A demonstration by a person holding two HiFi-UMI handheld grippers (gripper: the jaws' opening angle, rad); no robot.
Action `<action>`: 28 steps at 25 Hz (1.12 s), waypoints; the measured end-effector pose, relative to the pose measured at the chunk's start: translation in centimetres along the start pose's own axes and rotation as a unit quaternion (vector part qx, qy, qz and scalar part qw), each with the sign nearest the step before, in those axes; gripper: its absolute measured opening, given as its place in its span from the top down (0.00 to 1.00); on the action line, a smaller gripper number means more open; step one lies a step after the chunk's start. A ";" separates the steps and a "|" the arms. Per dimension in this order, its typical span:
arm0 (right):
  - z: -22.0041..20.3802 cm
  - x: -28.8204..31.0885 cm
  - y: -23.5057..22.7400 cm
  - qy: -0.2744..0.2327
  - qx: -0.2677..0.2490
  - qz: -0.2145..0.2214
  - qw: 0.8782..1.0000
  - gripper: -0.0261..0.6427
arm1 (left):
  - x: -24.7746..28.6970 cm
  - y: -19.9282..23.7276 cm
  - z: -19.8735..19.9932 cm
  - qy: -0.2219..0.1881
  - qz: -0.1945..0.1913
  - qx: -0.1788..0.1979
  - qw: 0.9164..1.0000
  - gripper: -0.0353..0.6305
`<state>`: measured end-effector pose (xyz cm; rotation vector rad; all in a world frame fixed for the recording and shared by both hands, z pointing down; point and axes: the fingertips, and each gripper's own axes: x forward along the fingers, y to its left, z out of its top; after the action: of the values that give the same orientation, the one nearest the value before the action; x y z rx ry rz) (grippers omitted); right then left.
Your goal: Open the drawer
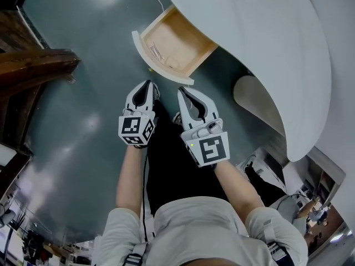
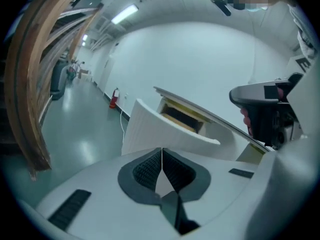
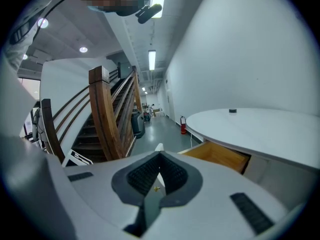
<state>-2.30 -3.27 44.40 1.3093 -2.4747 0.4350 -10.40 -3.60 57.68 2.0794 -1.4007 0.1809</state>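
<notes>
floor: glossy grey-green floor (image 1: 83, 65) | stairs: brown wooden staircase (image 3: 102, 116) | wall: plain white wall (image 2: 200, 59) | light: long ceiling strip lights (image 3: 151, 60)

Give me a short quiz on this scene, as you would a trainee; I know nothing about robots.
1. True or false: the drawer under the white table is pushed fully shut.
2. What does the left gripper hold? A) the drawer's front B) a cable C) nothing
3. How do the jaws of the right gripper stand?

Key:
1. False: the drawer is pulled out and its wooden inside shows.
2. C: its jaws are together on nothing, short of the drawer.
3. Together, with nothing between them.
</notes>
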 end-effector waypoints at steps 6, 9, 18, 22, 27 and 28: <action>2.8 -1.6 -0.1 -0.012 -0.010 0.003 1.000 0.94 | -2.4 -4.7 5.8 -0.023 -0.002 0.056 0.998 0.94; 4.2 -2.6 -0.6 -0.018 -0.017 0.000 1.000 0.94 | -3.6 -6.8 8.2 -0.036 0.004 0.074 0.997 0.94; 10.0 -7.9 -1.2 -0.057 -0.026 -0.028 0.998 0.94 | -9.4 -13.3 14.5 -0.075 0.028 0.089 0.993 0.94; 12.9 -10.5 -0.7 -0.081 -0.034 -0.031 0.996 0.94 | -11.9 -15.9 17.3 -0.089 0.040 0.087 0.991 0.94; 16.4 -14.3 0.4 -0.111 -0.055 -0.035 0.992 0.94 | -14.5 -19.7 20.6 -0.100 0.037 0.116 0.988 0.94; 16.9 -15.1 0.5 -0.114 -0.059 -0.035 0.991 0.94 | -15.0 -20.6 21.2 -0.105 0.033 0.121 0.986 0.94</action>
<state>3.20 1.41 22.86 1.4647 -2.5799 0.1251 -3.46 1.53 25.67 2.3065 -1.6454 0.1703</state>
